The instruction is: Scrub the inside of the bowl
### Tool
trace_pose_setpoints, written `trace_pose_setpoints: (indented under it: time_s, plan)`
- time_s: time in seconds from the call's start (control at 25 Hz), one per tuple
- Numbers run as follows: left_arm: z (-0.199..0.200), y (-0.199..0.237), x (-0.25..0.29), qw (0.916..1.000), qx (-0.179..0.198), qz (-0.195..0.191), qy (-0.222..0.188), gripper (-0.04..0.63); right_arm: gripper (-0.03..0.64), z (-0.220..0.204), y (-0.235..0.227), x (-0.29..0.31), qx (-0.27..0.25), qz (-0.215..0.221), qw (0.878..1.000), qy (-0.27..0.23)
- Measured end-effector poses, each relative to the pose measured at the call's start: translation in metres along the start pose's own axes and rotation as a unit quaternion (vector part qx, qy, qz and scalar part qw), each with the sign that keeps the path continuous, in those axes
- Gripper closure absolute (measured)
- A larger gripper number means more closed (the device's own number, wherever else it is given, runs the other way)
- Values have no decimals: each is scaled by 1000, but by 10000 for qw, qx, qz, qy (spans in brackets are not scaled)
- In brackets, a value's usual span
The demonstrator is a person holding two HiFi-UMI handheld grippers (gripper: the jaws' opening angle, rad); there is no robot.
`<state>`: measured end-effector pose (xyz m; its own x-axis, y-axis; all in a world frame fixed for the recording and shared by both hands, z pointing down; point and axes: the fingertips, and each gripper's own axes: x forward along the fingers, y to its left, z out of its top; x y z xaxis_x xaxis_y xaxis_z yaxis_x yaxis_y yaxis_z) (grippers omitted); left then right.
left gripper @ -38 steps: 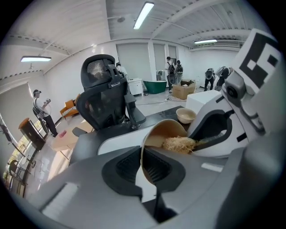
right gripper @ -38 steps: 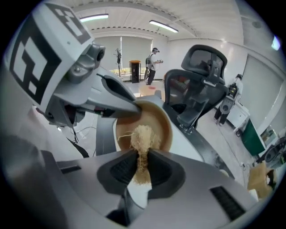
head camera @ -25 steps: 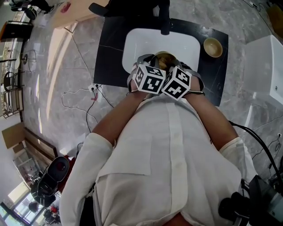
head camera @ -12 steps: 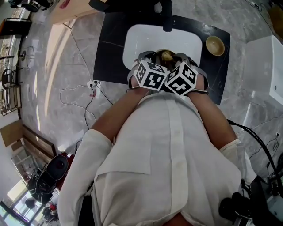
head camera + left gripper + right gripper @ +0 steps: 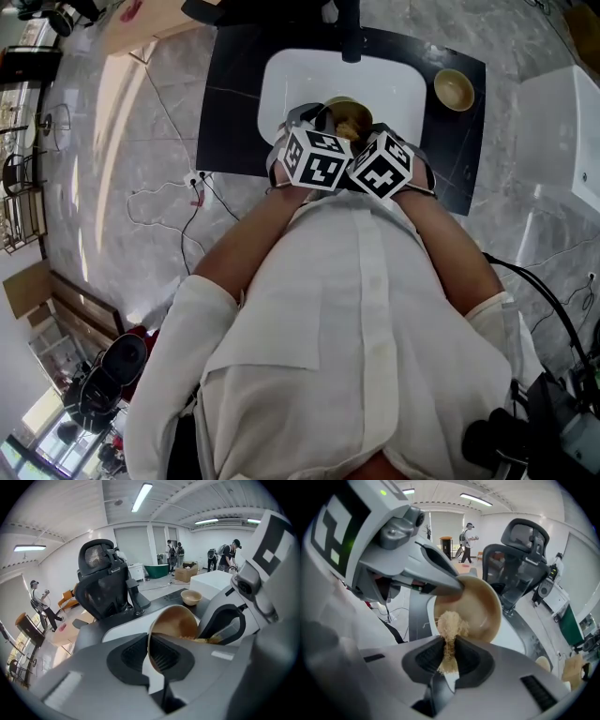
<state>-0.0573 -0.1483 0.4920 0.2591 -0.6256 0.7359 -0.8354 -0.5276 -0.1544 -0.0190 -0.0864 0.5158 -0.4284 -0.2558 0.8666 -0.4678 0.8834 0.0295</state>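
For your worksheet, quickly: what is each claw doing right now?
The left claw is clamped on the bowl rim, now opening.
The right claw is closed on the scrubber.

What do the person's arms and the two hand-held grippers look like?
The left hand-held gripper and the right hand-held gripper have smooth grey plastic bodies with dark ribbed jaw pads. Each carries a white cube with black square markers. The person wears a white buttoned shirt whose sleeves end near the elbows. The left jaws are opening, the tan round bowl's rim between them.
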Motion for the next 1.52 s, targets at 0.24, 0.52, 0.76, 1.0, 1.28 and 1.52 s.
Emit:
trace_pose_setpoints:
  time_s: [0.24, 0.52, 0.76, 1.0, 1.28, 1.52]
  plan:
    - [-10, -4, 3, 9997, 3, -130, 205, 584, 565, 22, -2, -10, -80, 29, 9994, -331]
    - [-16, -5, 3, 9995, -13, -168, 270, 584, 565, 31, -28, -26, 208, -398, 9969, -639]
    - [-6, -6, 0, 9999, 5, -113, 89, 583, 565, 11, -24, -25, 342, -369, 9976, -465]
    - [-3, -4, -1, 9988, -393, -278, -86, 580, 565, 3, -3, -17, 406, 139, 9971, -630]
    - [1, 12, -2, 9868, -1380, -788, -294, 584, 565, 22, 11, -51, 597, 953, 9759, -1869]
    - [1, 24, -9, 9556, -2421, -1606, -491, 584, 564, 28, -34, -121, 1531, 1261, 9182, -3428]
